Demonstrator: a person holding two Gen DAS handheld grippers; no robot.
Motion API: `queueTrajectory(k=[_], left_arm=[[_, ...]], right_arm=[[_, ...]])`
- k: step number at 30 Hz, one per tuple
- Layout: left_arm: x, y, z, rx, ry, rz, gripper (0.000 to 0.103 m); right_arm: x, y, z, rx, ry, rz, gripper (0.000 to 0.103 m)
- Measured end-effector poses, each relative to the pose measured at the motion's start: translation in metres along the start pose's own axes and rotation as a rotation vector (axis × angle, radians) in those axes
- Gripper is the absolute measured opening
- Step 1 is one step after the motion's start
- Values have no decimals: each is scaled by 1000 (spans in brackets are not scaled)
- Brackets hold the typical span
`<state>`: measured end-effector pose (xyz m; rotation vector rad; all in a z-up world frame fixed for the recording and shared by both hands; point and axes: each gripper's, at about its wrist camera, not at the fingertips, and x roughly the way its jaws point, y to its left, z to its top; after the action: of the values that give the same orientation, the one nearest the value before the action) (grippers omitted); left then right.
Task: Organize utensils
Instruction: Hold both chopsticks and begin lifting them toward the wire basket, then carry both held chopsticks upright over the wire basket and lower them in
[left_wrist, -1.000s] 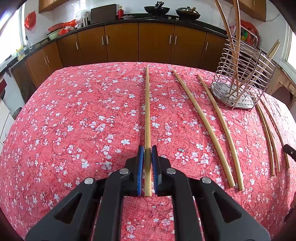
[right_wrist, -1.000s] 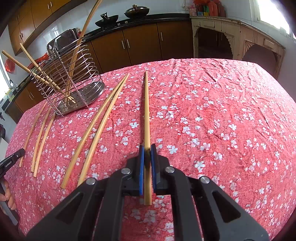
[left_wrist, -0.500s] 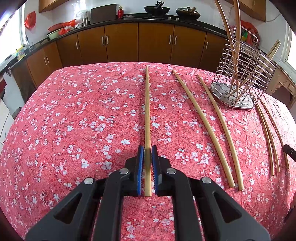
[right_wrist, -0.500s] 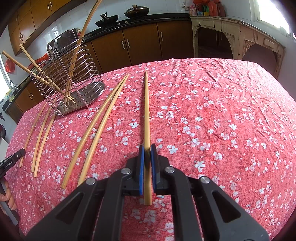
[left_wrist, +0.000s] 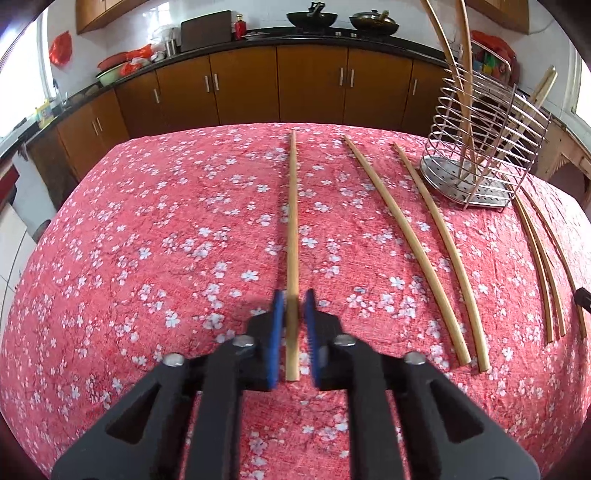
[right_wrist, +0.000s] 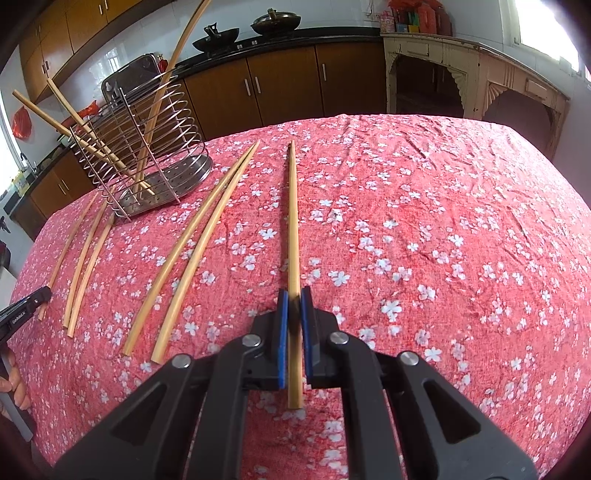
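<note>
Left wrist view: the left gripper (left_wrist: 293, 299) straddles the near end of a chopstick (left_wrist: 291, 221) that runs straight ahead over the flowered tablecloth (left_wrist: 147, 240). Its blue pads (left_wrist: 277, 317) stand close on either side, but the picture is blurred there and a sliver of gap seems to show, so I cannot tell whether the stick is pinched or merely flanked. To the right lie a loose pair (left_wrist: 424, 236) of chopsticks. Beyond them stands the wire rack (left_wrist: 443, 173) with several sticks already upright in it, and three thinner sticks (left_wrist: 543, 266) lie just past it.

Right wrist view: the right gripper (right_wrist: 294, 299) is clamped on a second chopstick (right_wrist: 293, 221). The pads press its sides, and its butt pokes out behind them. The rack (right_wrist: 184, 177) sits well off to the left at the far side of the cloth, holding leaning sticks. Another pair (right_wrist: 199, 240) lies between it and the held stick.

The step in hand looks like pick-up — each gripper has claimed one stick, and neither is near the rack yet. Next, as I judge it, the grip must be sure on the left side. Then each stick has to be lifted, tipped toward upright and its point steered over the rack's open top — clear of the sticks already leaning there, which could knock it aside.
</note>
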<state>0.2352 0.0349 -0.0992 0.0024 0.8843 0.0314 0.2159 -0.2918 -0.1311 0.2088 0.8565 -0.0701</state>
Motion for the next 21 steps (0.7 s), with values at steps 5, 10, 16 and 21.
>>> queueTrajectory(k=[5,10,16,21], left_arm=[[-10,7,-10,6,-9,-18,7],[-35,12,-15,7,-73,-50,7],[-85,18,-5,-24,-219,-104,7],[-126,27,12,-71,-343,-143,7]], right_arm=[[-11,-2,-3,-4,-17,13,8],[-45,0,2,-35,-116,-8,8],[-94,10,15,-81,-276,-32,8],[-122,11,38,-87,-393,-9,8]])
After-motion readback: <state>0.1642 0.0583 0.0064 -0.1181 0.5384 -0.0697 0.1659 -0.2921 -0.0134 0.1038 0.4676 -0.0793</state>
